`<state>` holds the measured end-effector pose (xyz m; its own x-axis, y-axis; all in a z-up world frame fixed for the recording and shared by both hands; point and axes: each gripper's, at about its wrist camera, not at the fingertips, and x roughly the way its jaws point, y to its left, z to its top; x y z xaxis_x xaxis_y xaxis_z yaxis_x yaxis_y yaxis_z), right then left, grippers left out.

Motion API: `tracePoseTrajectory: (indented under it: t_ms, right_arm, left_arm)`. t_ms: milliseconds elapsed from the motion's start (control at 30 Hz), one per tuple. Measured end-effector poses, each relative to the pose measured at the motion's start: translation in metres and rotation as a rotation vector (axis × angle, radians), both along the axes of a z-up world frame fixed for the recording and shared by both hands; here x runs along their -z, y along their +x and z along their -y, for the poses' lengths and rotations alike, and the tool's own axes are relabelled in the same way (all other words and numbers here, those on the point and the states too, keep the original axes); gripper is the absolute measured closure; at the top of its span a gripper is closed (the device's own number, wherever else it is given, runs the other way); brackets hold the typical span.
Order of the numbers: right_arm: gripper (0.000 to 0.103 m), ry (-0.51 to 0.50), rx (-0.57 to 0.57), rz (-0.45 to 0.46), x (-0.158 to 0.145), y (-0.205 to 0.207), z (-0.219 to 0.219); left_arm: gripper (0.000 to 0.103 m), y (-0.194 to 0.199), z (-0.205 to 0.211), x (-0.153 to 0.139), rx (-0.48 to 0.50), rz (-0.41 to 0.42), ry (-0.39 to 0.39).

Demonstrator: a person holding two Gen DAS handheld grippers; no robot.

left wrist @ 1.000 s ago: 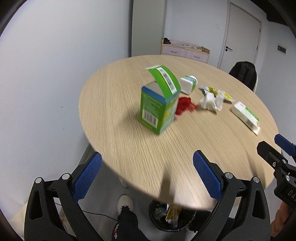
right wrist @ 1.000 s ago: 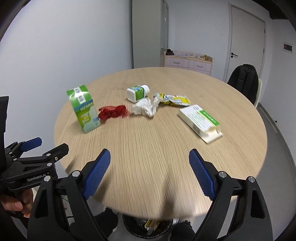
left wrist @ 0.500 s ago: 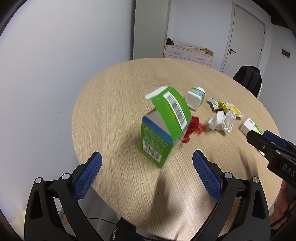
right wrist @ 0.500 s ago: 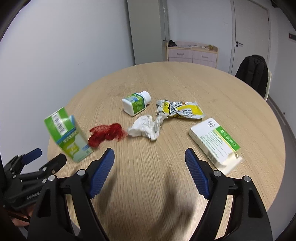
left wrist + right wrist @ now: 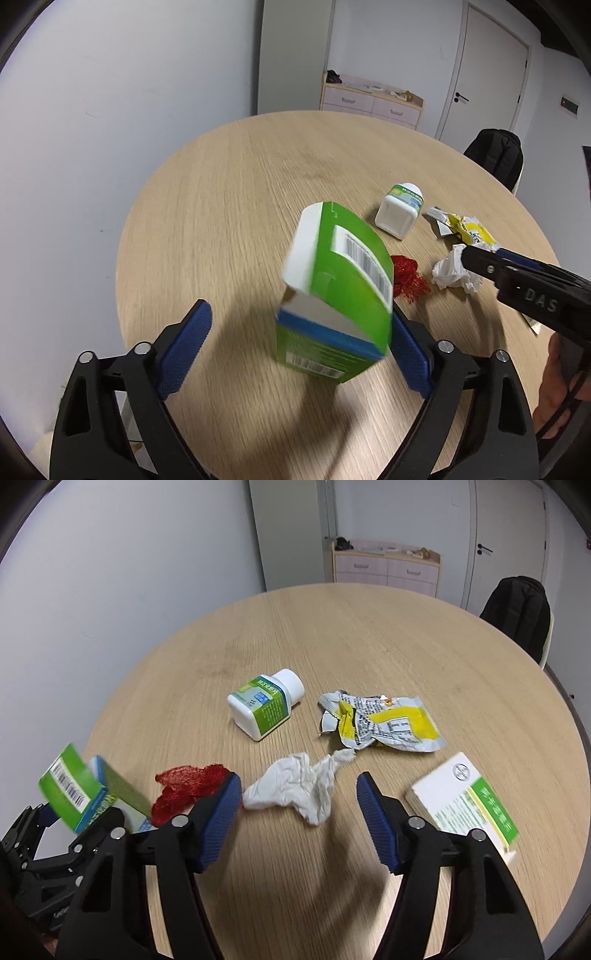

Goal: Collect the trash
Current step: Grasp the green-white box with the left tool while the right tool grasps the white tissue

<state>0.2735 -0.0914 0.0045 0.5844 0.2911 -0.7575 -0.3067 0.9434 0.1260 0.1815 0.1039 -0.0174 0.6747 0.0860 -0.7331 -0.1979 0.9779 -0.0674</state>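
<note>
A green carton (image 5: 332, 295) with its flap up stands on the round wooden table (image 5: 229, 206). My left gripper (image 5: 299, 350) is open, and the carton stands between its blue pads, close to the right one. My right gripper (image 5: 299, 819) is open and empty, just short of a crumpled white tissue (image 5: 299, 790). A red net (image 5: 184, 786), a white pill bottle (image 5: 266, 705) lying on its side, a yellow and white wrapper (image 5: 384, 723) and a white and green medicine box (image 5: 469, 805) lie around it. The carton also shows at the left of the right wrist view (image 5: 81, 794).
A black chair (image 5: 517, 609) stands at the table's far right edge. A pink cabinet (image 5: 384, 565) and a white door (image 5: 506, 542) are against the back wall. A grey wall (image 5: 110, 110) runs close along the table's left side.
Both grippers have moved forward over the table. The carton now stands between my left pads and the tissue lies just ahead of my right pads. The bin under the table edge has left view.
</note>
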Motion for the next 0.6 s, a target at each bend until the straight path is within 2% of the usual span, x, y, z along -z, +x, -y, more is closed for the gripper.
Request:
tracePoseTrajectory:
  t_ms: [200,267,333,600]
  right_arm:
    - [0.057,-0.012,-0.011,-0.040,0.013,0.014,-0.009]
    - [0.063,-0.013,-0.012,-0.050,0.016,0.017,-0.011]
    - [0.067,-0.015,-0.015,-0.062,0.020,0.020,-0.012]
    - [0.089,-0.027,-0.012,-0.092,0.030,0.027,-0.014]
  left_arm:
    - [0.034,0.017,-0.001,0.007,0.020,-0.022,-0.018]
    - [0.048,0.021,0.000,0.010,0.035,-0.034,-0.029]
    - [0.056,0.025,0.002,0.012,0.050,-0.044,-0.034]
    - [0.057,0.032,0.002,0.013,0.052,-0.056,-0.041]
